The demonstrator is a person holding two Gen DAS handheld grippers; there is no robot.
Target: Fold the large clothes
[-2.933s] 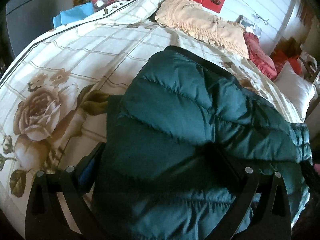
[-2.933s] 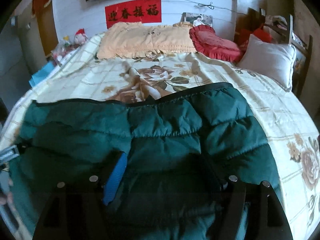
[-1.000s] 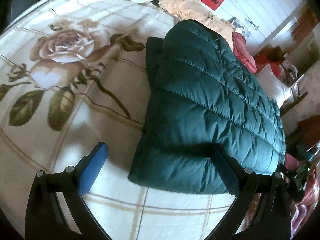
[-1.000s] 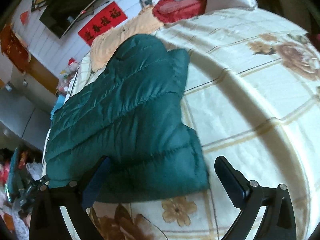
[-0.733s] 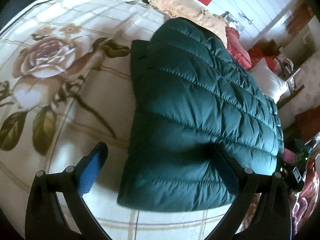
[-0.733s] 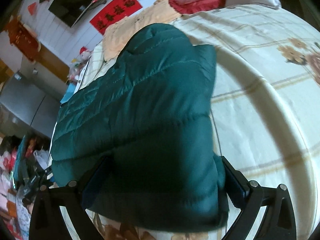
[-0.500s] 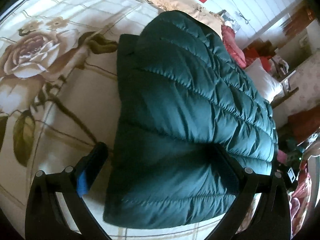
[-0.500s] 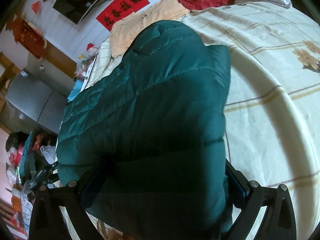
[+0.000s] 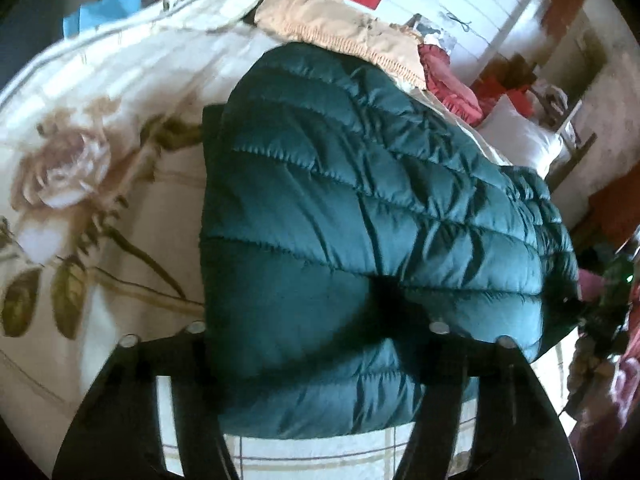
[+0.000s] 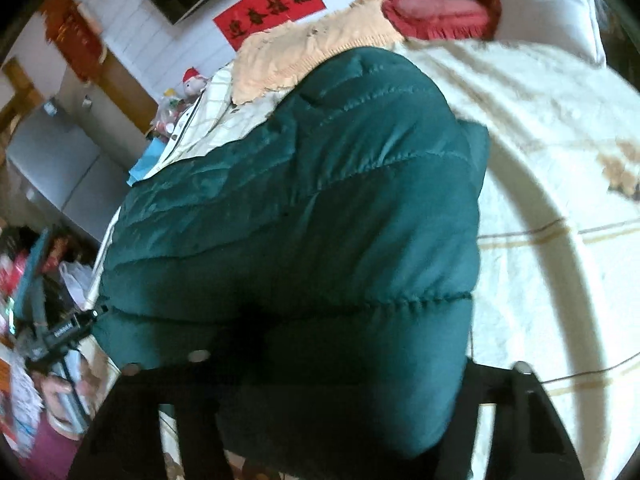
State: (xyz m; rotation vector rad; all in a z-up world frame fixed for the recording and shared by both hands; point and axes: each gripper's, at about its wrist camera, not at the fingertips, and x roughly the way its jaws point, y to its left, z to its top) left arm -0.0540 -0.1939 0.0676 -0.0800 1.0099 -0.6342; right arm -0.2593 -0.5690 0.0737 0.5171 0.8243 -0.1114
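A dark green quilted down jacket (image 9: pixel 360 216) lies folded on the floral bed quilt (image 9: pixel 80 168). In the left wrist view its near end bulges between my left gripper (image 9: pixel 316 336) fingers, which have closed in and pinch the fabric into a crease. In the right wrist view the jacket (image 10: pixel 320 220) fills the middle and my right gripper (image 10: pixel 328 356) is closed into its other end, with the fingertips buried in the fabric.
A peach pillow (image 9: pixel 340 24), a red cushion (image 9: pixel 448 76) and a white pillow (image 9: pixel 520 136) lie at the head of the bed. A red banner (image 10: pixel 272 8) hangs on the wall. Clutter and a grey cabinet (image 10: pixel 60 168) stand beside the bed.
Both grippers moved in from open positions at the jacket's ends and closed on the fabric. The jacket now bunches and lifts between the fingers.
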